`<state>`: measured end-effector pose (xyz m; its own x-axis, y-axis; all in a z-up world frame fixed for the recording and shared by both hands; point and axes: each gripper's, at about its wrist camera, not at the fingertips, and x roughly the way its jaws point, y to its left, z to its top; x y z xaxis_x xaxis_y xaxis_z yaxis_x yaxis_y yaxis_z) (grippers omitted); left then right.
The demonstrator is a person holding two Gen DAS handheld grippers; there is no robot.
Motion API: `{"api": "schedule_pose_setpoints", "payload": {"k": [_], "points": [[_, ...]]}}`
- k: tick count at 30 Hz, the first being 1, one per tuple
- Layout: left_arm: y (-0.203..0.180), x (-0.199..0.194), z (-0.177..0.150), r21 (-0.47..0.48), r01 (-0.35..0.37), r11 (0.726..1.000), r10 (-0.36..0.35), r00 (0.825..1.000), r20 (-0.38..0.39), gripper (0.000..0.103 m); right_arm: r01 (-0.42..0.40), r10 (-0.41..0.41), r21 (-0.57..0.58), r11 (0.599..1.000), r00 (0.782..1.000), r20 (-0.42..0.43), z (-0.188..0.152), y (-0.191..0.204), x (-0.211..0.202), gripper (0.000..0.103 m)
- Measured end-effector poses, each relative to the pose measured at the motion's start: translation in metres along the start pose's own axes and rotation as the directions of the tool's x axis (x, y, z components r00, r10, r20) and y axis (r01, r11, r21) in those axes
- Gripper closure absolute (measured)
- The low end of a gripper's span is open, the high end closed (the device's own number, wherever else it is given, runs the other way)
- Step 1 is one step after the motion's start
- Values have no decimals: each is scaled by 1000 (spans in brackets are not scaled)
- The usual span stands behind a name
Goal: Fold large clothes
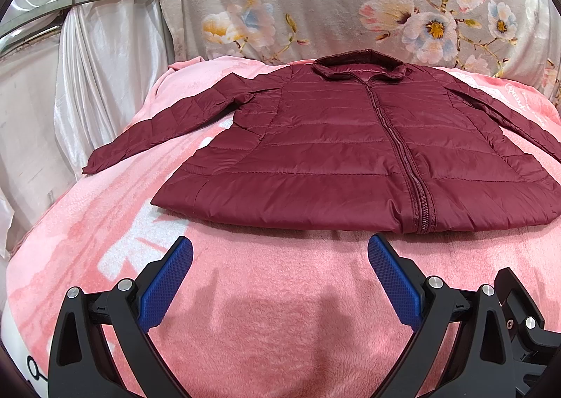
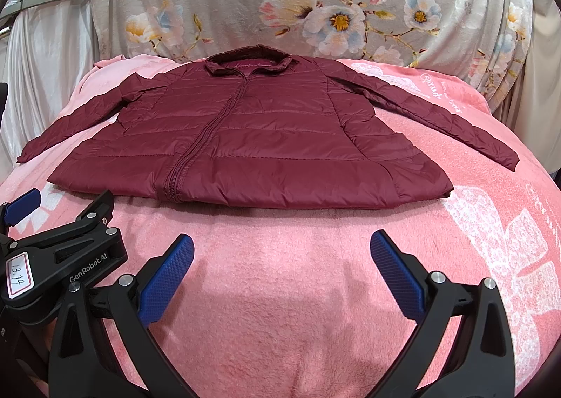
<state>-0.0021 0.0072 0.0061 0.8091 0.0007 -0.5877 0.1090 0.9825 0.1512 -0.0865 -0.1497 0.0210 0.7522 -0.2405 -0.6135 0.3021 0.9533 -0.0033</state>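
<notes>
The jacket (image 1: 350, 145) lies flat (zipped, sleeves spread) on the blanket (image 1: 280, 292), just ahead of the left gripper (image 1: 280, 250) and right gripper (image 2: 282, 250), both spread wide, seemingly empty.

Jacket (image 1: 333, 145) right sleeve (image 1: 526, 124) cut off by left wrist view's edge; cuff not seen. White lettering (image 2: 445, 96) on pink blanket (image 2: 280, 292) too small to be read. Left gripper (image 2: 21, 203) only partly seen in right wrist view; one blue pad visible, rest cut off.
</notes>
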Motion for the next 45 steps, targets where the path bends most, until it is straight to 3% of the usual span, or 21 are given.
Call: {"api": "schedule_pose_setpoints", "payload": {"k": [33, 40, 45], "points": [[2, 1, 0, -7, -4, 1000, 4, 1000, -4, 5, -5, 5, 11, 1000, 1000, -8, 2, -1, 0, 5], [13, 8, 2, -37, -2, 999, 0, 999, -47, 5, -67, 73, 139, 988, 996, -41, 8, -41, 8, 5], [24, 16, 11, -67, 12, 998, -19, 995, -94, 5, 15, -9, 225, 974, 1000, -29, 33, -109, 16, 5]]}}
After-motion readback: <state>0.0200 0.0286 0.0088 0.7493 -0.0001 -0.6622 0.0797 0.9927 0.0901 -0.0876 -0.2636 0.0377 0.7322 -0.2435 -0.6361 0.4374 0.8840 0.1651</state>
